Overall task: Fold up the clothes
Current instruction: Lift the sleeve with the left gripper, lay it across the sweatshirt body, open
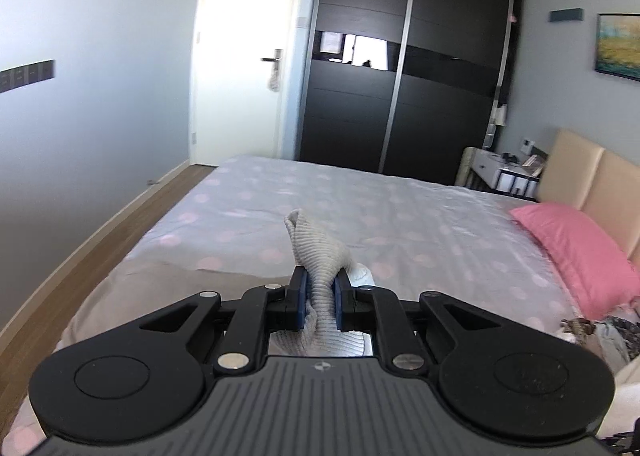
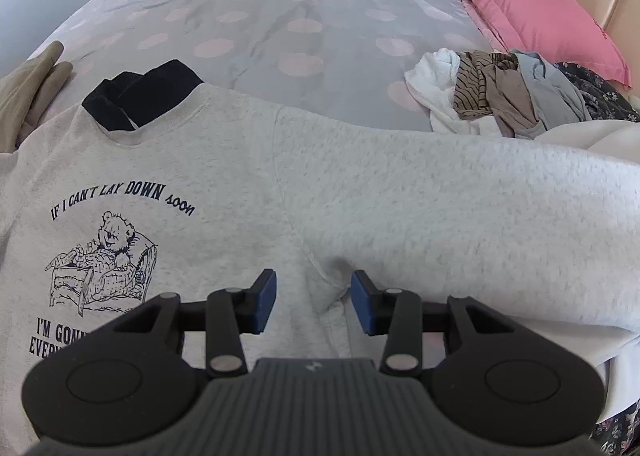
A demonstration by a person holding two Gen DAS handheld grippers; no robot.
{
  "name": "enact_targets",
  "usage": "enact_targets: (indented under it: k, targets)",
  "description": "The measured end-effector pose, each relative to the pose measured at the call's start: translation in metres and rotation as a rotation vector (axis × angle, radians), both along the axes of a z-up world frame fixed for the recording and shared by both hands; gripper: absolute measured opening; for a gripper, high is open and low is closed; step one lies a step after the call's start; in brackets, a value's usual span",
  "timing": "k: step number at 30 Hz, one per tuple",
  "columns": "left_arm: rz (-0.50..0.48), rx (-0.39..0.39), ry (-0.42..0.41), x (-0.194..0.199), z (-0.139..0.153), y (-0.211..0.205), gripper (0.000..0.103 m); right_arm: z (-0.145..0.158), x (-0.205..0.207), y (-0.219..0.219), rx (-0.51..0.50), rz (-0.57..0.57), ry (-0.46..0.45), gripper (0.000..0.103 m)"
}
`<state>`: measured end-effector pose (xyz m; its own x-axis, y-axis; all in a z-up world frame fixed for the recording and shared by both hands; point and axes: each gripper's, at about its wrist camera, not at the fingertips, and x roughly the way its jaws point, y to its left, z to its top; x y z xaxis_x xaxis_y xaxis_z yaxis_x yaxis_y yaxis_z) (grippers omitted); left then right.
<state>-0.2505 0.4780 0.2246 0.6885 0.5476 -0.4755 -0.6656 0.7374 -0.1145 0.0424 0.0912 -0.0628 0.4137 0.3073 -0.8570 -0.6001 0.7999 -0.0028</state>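
Note:
A light grey sweatshirt with a bear print and dark lettering lies face up on the bed; its sleeve stretches off to the right. My right gripper hovers open over the armpit seam, with neither blue pad pressing on the fabric. In the left wrist view, my left gripper is shut on the sweatshirt's ribbed grey cuff. It holds the cuff lifted above the bed, and the cuff end sticks up past the fingers. A black piece of cloth lies at the collar.
A pile of unfolded clothes sits at the right beside a pink pillow. A beige garment lies at the left edge. Beyond the bed are a dark wardrobe, a white door and a tan headboard.

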Motion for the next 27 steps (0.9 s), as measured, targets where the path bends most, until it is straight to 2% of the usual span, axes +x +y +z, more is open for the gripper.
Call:
enact_targets:
  k: [4, 7, 13, 17, 21, 24, 27]
  targets:
    - [-0.167, -0.012, -0.004, 0.071, -0.006, -0.048, 0.011, 0.008, 0.000, -0.007, 0.030, -0.010, 0.007, 0.045]
    - [-0.276, -0.045, 0.025, 0.123, -0.027, -0.080, 0.011, 0.013, 0.002, -0.014, 0.049, -0.019, 0.005, 0.045]
    - [-0.407, -0.111, 0.149, 0.211, -0.098, -0.134, 0.011, 0.015, 0.010, -0.025, 0.060, -0.039, 0.018, 0.045]
    - [-0.461, -0.132, 0.284, 0.242, -0.158, -0.167, 0.011, 0.011, 0.017, -0.031, 0.056, -0.047, 0.040, 0.045]
    - [-0.480, -0.199, 0.374, 0.259, -0.210, -0.181, 0.011, 0.008, 0.022, -0.032, 0.053, -0.051, 0.056, 0.045]
    - [-0.509, -0.248, 0.403, 0.271, -0.237, -0.185, 0.014, 0.007, 0.024, -0.027, 0.042, -0.038, 0.058, 0.045]
    - [-0.554, -0.294, 0.425, 0.280, -0.250, -0.187, 0.018, 0.005, 0.026, -0.022, 0.036, -0.029, 0.069, 0.045]
